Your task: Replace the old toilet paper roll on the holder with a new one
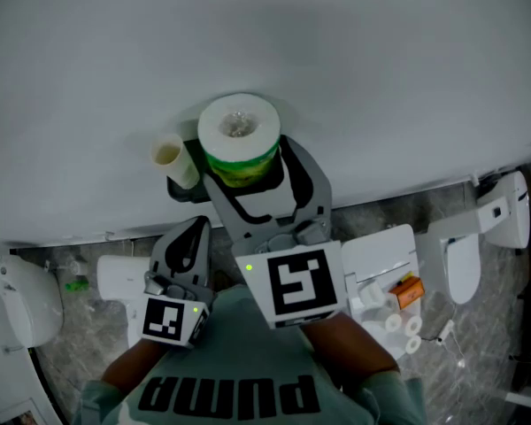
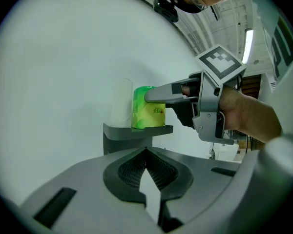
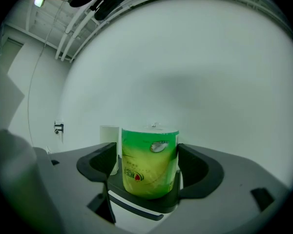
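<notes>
A new toilet paper roll [image 1: 239, 140] in a green wrapper [image 3: 149, 162] stands upright on the dark grey wall holder [image 1: 181, 189]. Just left of it on the same shelf stands a thin, pale old roll [image 1: 173, 159]. My right gripper [image 1: 243, 162] reaches level to the wall with its jaws on either side of the green roll [image 2: 147, 108]. They are spread wide, with a gap showing at the left jaw. My left gripper [image 1: 188, 237] hangs back, below and left of the holder [image 2: 136, 130], with its fingertips together and nothing between them.
The white wall fills the space behind the holder. Below on the marbled floor are a white toilet [image 1: 465, 264] and a cistern lid [image 1: 385, 255], with an orange item [image 1: 407, 290] and small white rolls [image 1: 403, 326] on it. Another fixture [image 1: 18, 299] sits far left.
</notes>
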`<state>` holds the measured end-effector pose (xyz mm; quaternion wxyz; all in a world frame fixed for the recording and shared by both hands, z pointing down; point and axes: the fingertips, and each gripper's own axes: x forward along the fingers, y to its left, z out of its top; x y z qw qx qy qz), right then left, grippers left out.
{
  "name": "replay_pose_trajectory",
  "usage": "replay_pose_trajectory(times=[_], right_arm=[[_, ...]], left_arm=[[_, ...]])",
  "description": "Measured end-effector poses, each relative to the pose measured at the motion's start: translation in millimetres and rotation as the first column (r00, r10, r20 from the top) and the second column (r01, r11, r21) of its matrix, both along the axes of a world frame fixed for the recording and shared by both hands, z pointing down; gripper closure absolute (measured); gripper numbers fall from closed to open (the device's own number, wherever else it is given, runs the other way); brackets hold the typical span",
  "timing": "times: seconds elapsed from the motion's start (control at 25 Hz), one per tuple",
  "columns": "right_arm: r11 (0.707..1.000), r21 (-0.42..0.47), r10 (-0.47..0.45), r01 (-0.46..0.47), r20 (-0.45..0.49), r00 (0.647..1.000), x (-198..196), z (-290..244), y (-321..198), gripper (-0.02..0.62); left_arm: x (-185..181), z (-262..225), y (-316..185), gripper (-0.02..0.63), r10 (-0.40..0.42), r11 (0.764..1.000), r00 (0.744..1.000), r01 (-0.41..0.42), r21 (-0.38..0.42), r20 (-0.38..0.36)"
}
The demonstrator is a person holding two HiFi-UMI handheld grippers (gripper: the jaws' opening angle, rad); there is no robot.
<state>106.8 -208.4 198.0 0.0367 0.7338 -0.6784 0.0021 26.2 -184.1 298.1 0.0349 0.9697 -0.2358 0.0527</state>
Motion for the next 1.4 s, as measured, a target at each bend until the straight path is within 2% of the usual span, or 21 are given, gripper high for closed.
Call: replay_pose_trajectory(times=[0.88,1.08,1.4], right_arm=[[1.0,-0.005,0.005,-0.006,-0.057,0.998,6,1,-25,0.181],[1.0,0.011,0.0,0.0,-0.041,0.999,7,0,-24,0.181],[0.996,0.084,0.005,-0.007,0.02,1.0,13,-16,-11,0.181]], left_arm=[[-5,10,-17,0.603,-0.013,1.0,0.999,0.013,0.001,0.047],[-4,13,-14,0.603,0.001,1.0,0.998,-0.002,0.017,0.058],[1,14,-7,0.603,0.017,1.0,0.998,-0.018,0.014,0.065]])
